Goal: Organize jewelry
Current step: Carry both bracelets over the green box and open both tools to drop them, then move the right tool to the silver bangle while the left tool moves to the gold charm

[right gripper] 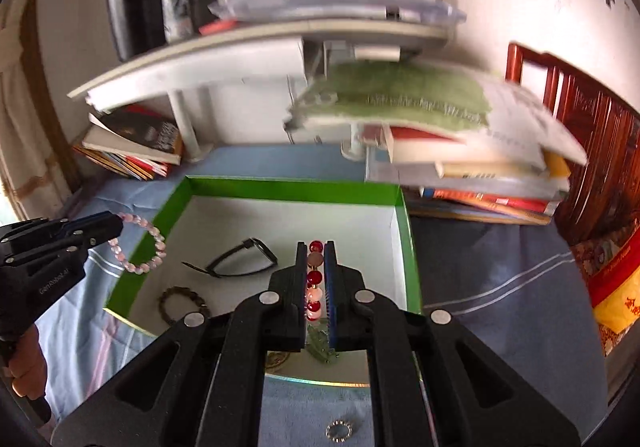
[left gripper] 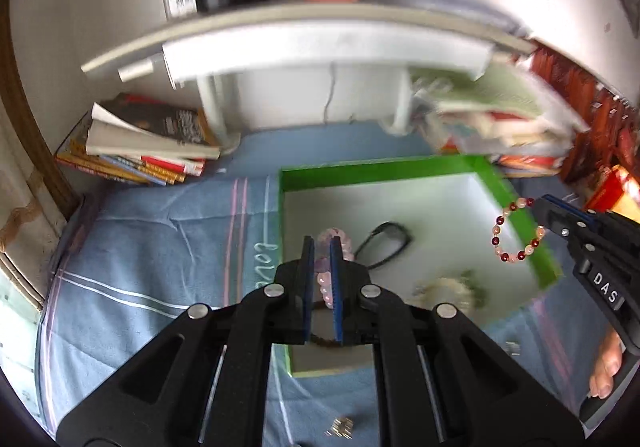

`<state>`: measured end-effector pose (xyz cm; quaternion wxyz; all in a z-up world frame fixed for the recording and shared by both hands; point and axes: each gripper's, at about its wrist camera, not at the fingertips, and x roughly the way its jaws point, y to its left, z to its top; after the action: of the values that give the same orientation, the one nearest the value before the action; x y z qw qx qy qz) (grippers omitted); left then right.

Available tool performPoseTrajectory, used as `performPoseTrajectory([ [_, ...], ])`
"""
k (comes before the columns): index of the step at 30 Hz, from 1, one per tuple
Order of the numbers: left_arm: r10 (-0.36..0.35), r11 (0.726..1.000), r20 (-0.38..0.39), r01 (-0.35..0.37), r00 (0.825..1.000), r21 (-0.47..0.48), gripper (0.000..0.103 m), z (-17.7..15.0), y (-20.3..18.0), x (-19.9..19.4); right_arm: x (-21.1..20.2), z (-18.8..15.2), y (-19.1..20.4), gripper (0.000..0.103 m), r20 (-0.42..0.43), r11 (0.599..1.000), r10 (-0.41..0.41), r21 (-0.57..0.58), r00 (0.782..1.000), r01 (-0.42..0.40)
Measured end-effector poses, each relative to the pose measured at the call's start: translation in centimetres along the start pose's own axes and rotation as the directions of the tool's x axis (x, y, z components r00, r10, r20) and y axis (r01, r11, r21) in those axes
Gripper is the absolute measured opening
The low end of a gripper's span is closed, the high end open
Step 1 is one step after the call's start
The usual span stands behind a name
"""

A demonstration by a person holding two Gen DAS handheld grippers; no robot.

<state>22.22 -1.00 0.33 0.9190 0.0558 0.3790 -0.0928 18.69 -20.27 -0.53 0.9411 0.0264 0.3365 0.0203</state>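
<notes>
A green-walled box [left gripper: 380, 169] [right gripper: 288, 185] with a white floor sits on the blue cloth. My left gripper [left gripper: 322, 243] [right gripper: 114, 225] is shut on a pale pink bead bracelet [left gripper: 336, 237] [right gripper: 140, 245], held over the box's left edge. My right gripper [right gripper: 316, 247] [left gripper: 538, 207] is shut on a red-and-pink bead bracelet [right gripper: 315, 279] [left gripper: 516, 235], held above the box's right side. In the box lie a black band [right gripper: 236, 261] [left gripper: 386, 245], a dark bead bracelet [right gripper: 182, 301] and a greenish piece [right gripper: 320, 347].
A small silver ring [right gripper: 339, 429] [left gripper: 340, 427] lies on the blue cloth [right gripper: 500, 287] in front of the box. Stacks of books [right gripper: 132, 151] [right gripper: 480, 175] stand behind it under a grey shelf [right gripper: 260, 43]. A wooden chair [right gripper: 592, 135] is at the right.
</notes>
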Motion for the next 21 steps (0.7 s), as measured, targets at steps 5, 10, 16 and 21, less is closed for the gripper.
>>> performPoseTrajectory([
  [5,0.000,1.000,-0.059,-0.001,0.998,-0.019,0.009,-0.7,0.4,3.3,3.2,-1.0,0.5,0.012,-0.052,0.999,-0.039,-0.018,0.998,0.038],
  [10,0.010,0.999,-0.066,-0.013,0.998,-0.050,0.032,-0.9,1.1,3.8,1.3,-1.2,0.4,0.049,0.000,0.999,-0.045,-0.018,0.999,0.045],
  [16,0.115,0.993,-0.050,-0.115,0.992,-0.001,0.040,-3.3,1.2,0.2,-3.4,-3.9,0.4,0.049,-0.011,1.000,-0.014,-0.026,1.000,0.014],
  [21,0.114,0.993,-0.052,-0.112,0.992,0.042,0.047,-7.9,0.8,-2.8,-4.2,-9.7,2.2,0.049,-0.174,0.996,0.069,-0.048,0.982,-0.078],
])
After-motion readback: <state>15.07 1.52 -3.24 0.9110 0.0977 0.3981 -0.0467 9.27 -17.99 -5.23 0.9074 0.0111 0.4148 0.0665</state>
